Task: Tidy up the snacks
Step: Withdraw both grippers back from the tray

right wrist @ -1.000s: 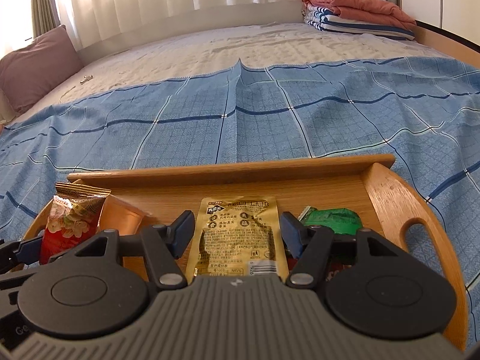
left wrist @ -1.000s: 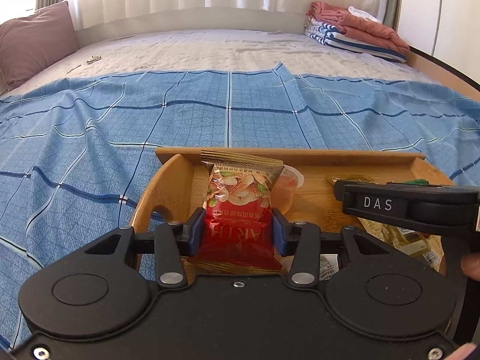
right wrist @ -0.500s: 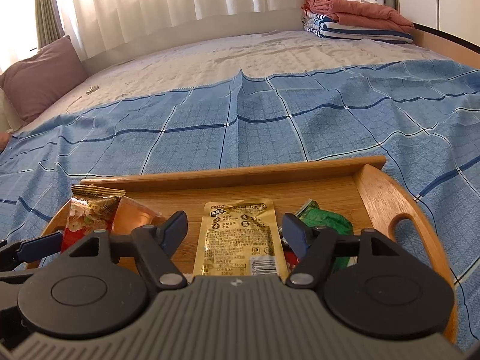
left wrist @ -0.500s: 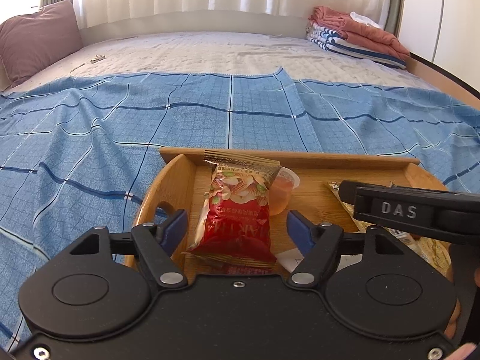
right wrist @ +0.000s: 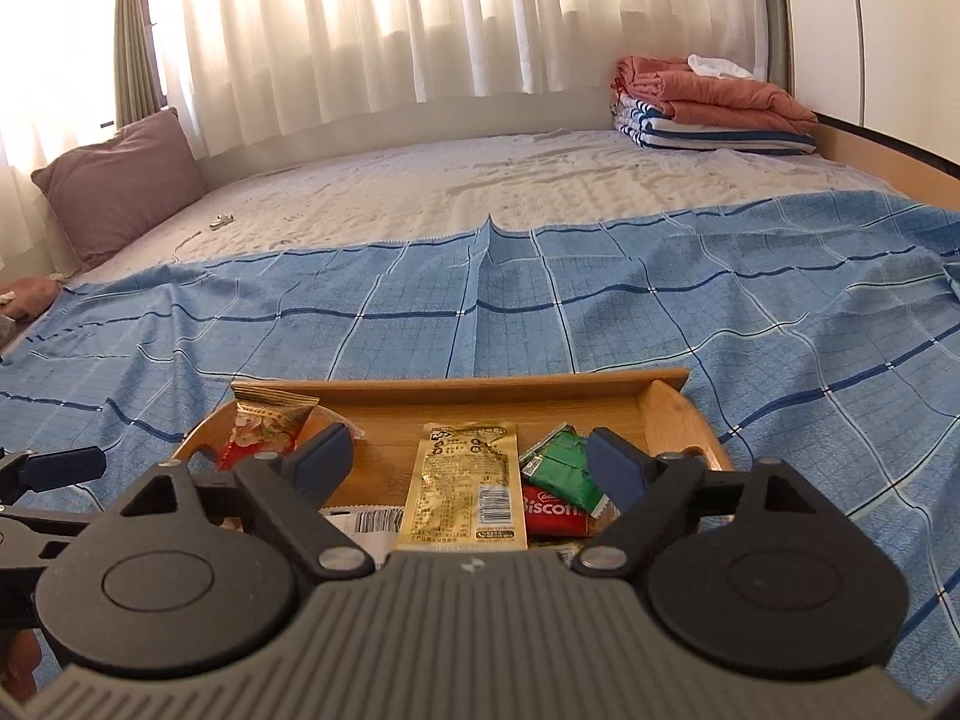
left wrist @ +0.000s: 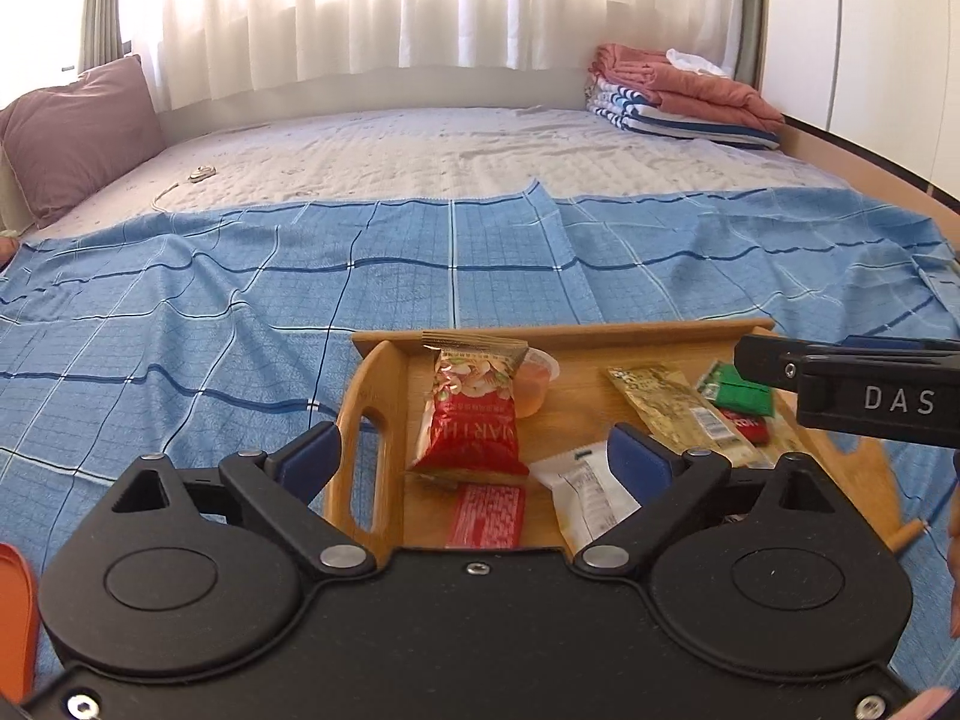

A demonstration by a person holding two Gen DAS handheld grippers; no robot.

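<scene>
A wooden tray (left wrist: 366,396) sits on a blue checked cloth (left wrist: 180,324) spread over the bed. The left gripper (left wrist: 474,456) hangs over the tray's left end, its jaws opening and nothing pinched between them. Below it a red nut bag (left wrist: 471,414) leans at the left end, its top against a small orange cup (left wrist: 534,384) near the back wall. Toward the front edge lie a flat red packet (left wrist: 486,516) and a white packet (left wrist: 585,492). In the tray's middle lies a gold sachet (right wrist: 462,492) — the right gripper (right wrist: 465,468) hovers over it, jaws likewise opening, holding nothing. Toward the right end a green packet (right wrist: 564,468) overlaps a red biscuit pack (right wrist: 552,510).
</scene>
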